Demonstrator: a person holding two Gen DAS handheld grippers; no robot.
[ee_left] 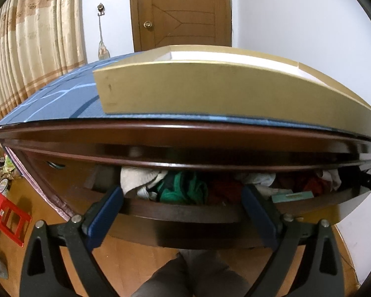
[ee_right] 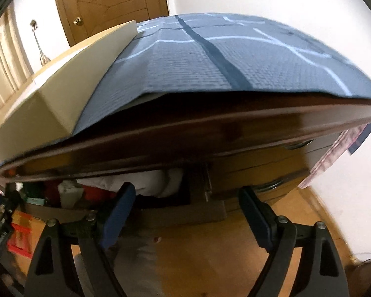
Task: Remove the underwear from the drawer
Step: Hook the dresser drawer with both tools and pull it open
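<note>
Drawer (ee_left: 180, 212) – pulled open under the desk (ee_left: 86, 133), clothes heaped inside: white (ee_left: 138, 178), green (ee_left: 183, 188), red (ee_left: 225, 185). Left hand-held gripper (ee_left: 183, 193) – jaws apart, empty, at the drawer front. Right hand-held gripper (ee_right: 185, 198) – jaws apart, empty. Tan box (ee_left: 210, 89) on the desk.

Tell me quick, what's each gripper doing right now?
Left gripper: open, holding nothing, over the open dark wooden drawer.
Right gripper: open, holding nothing.

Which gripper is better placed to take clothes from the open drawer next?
Probably the left gripper: it is open and faces the green cloth in the drawer. The right gripper, also open, faces the drawer's right end beside the closed front.
</note>
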